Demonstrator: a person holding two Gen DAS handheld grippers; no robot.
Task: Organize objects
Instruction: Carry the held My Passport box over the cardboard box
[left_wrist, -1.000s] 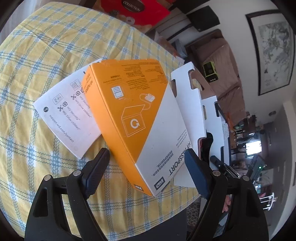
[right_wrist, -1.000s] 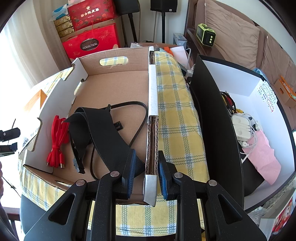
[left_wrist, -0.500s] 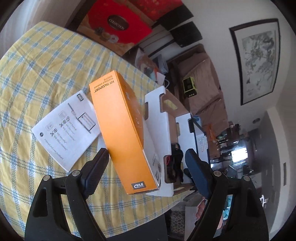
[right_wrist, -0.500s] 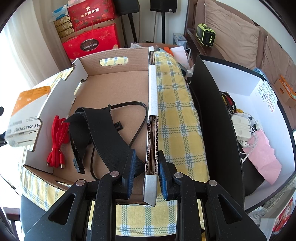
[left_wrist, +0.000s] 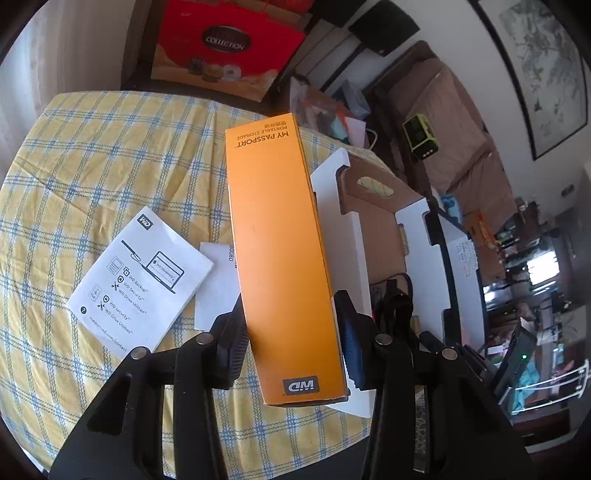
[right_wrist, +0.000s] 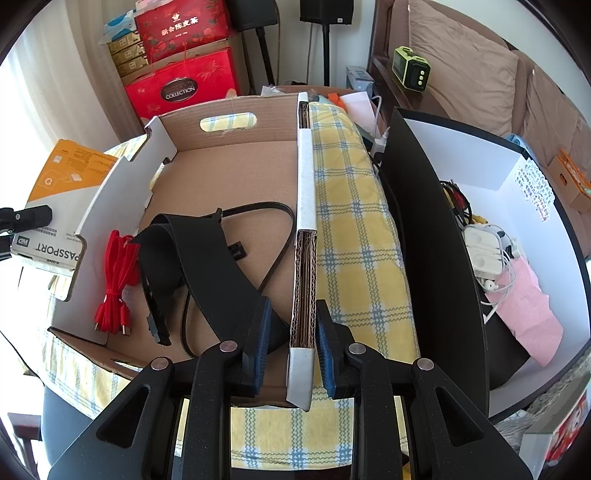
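Orange-and-white cardboard hard-drive box is hanging clamped in the left gripper beside the brown cardboard tray, whose wall the right gripper is pinching, while white paper leaflets are waiting on the tablecloth.

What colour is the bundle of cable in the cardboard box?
Red cable bundle, clearest in the right wrist view.

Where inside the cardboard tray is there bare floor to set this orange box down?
The far half of the cardboard tray, between the handle-slot wall and the black cable loop, is bare floor. The near half is crowded: black strap, red cable. The left gripper holds the orange box outside the tray's left wall; the right gripper clamps the right wall.
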